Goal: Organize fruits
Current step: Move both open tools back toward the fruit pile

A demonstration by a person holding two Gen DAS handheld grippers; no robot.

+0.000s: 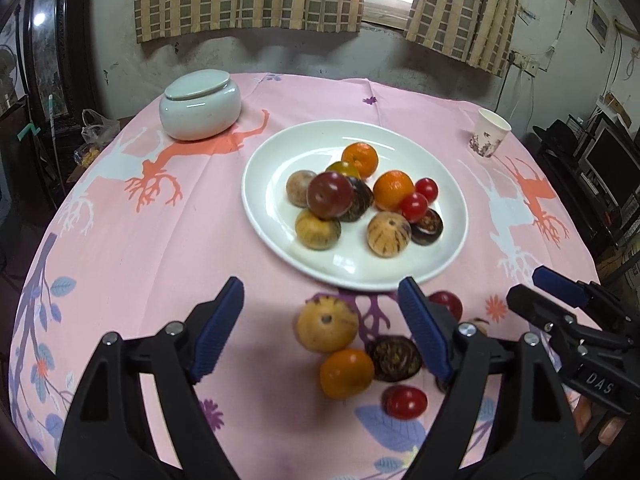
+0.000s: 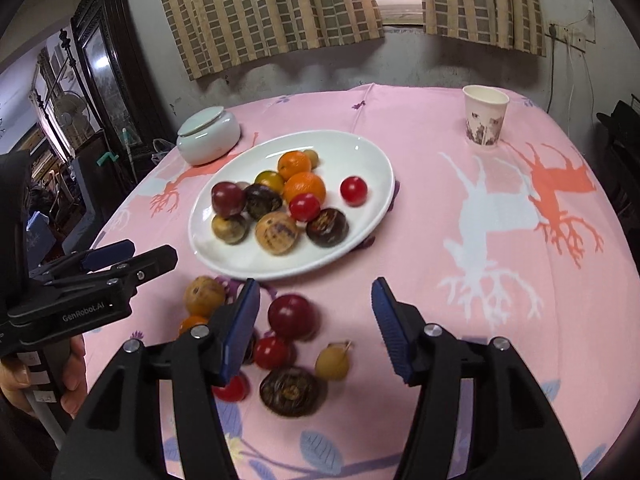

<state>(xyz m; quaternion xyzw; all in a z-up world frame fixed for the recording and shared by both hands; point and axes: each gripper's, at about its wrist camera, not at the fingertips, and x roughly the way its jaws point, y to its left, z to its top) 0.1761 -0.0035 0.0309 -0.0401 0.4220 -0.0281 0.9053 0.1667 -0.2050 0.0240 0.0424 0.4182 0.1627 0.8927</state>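
A white plate (image 1: 280, 240) (image 2: 360, 152) holds several fruits: oranges (image 1: 393, 189), cherry tomatoes (image 1: 414, 207), a plum (image 1: 330, 195), dark and tan striped fruits. Loose fruits lie on the cloth in front of it: a tan fruit (image 1: 327, 323), an orange (image 1: 346, 373), a dark fruit (image 1: 394, 358), a red tomato (image 1: 405, 401), a plum (image 2: 291, 317), a small yellow fruit (image 2: 331, 362). My left gripper (image 1: 320, 328) is open and empty above the loose fruits. My right gripper (image 2: 316, 328) is open and empty above them too.
A lidded white ceramic jar (image 1: 200, 104) stands at the table's back left. A paper cup (image 1: 489, 133) (image 2: 484, 120) stands at the back right. The pink tablecloth (image 1: 160, 240) covers a round table. A wall with curtains lies behind.
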